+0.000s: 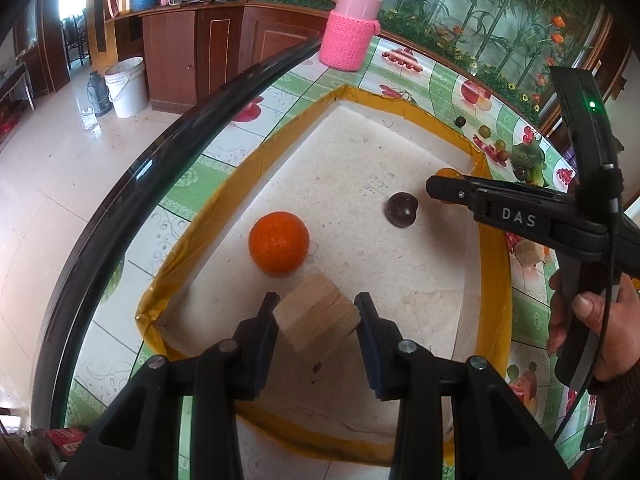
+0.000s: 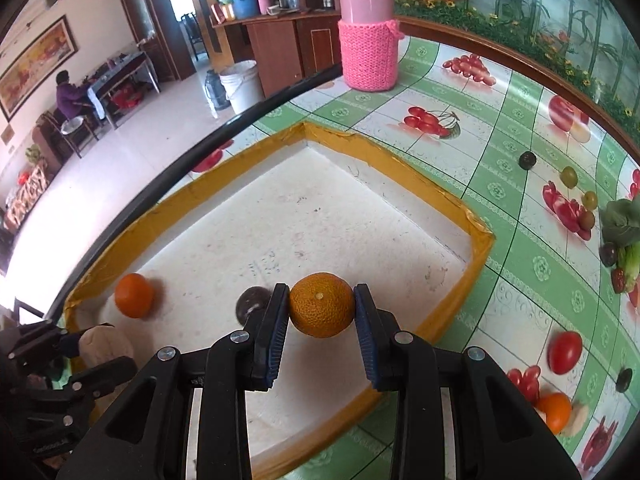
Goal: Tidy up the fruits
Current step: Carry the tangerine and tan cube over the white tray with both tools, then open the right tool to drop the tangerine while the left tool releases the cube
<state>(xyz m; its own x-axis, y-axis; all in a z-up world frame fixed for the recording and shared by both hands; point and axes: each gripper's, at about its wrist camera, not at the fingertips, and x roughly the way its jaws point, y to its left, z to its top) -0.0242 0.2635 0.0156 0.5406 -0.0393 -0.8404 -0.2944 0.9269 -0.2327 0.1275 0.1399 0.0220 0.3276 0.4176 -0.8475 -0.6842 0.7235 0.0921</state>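
Note:
A white tray with a yellow taped rim [image 1: 494, 264] [image 2: 472, 226] lies on the fruit-print table. In it sit an orange [image 1: 279, 242] [image 2: 134, 295] and a dark plum [image 1: 401, 209] [image 2: 250, 300]. My left gripper [image 1: 318, 314] is shut on a pale beige ridged piece [image 1: 318, 322] above the tray's near end; it also shows in the right wrist view [image 2: 104, 342]. My right gripper [image 2: 321, 306] is shut on a yellow-orange citrus [image 2: 322, 305] above the tray; it shows in the left wrist view [image 1: 444, 190].
A pink jar in a knitted sleeve [image 2: 367, 36] stands at the table's far side. Loose small fruits [image 2: 568, 177], a dark plum [image 2: 527, 159], leafy greens [image 2: 624, 224], a tomato [image 2: 565, 351] and another orange [image 2: 554, 411] lie right of the tray. The table's black edge [image 1: 132, 184] runs on the left.

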